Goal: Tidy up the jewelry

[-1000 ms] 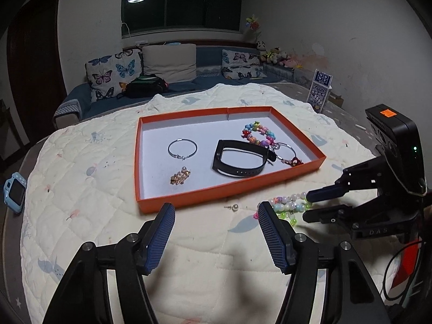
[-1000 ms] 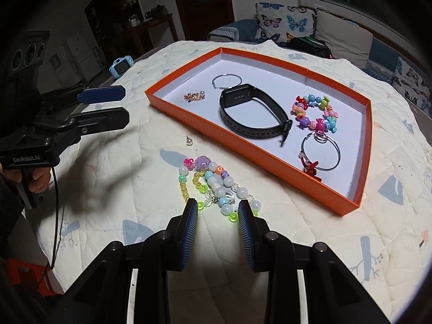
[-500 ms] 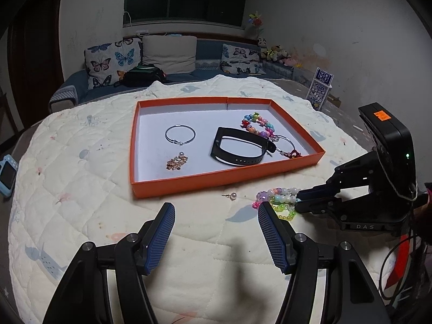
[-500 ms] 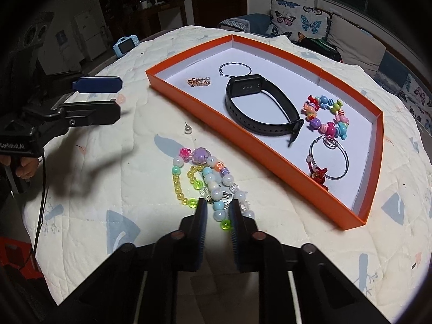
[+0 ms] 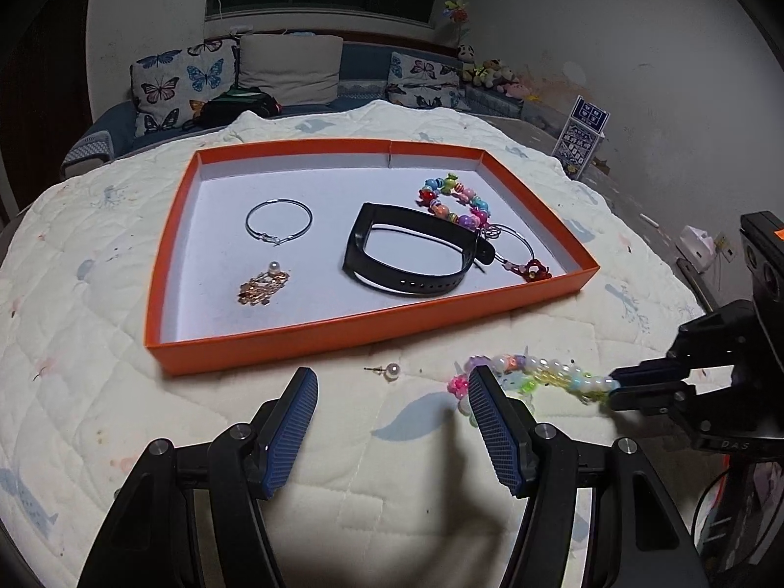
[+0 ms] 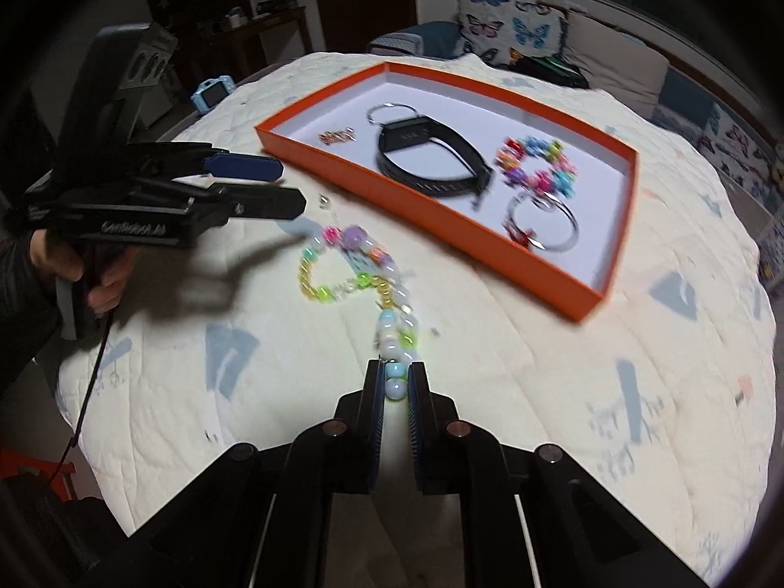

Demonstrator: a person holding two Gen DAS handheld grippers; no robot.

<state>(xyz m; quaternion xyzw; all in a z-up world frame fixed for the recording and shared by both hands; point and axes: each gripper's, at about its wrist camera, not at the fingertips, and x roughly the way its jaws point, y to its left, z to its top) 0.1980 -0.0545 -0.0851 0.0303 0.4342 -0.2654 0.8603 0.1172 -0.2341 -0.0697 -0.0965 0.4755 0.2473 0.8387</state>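
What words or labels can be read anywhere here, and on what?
"D A S": on the right claw's black body.
Left claw's side bears white lettering, blurred; it starts like "Gen", the rest unreadable.
Blue-and-white card standing on the quilt: printed squares, too small to read.
Jewelry: no text.

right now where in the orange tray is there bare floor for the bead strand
Bare floor: the orange tray's far strip, its left edge beside the hoop, and its near middle between the gold charm and black band. The right end is crowded.
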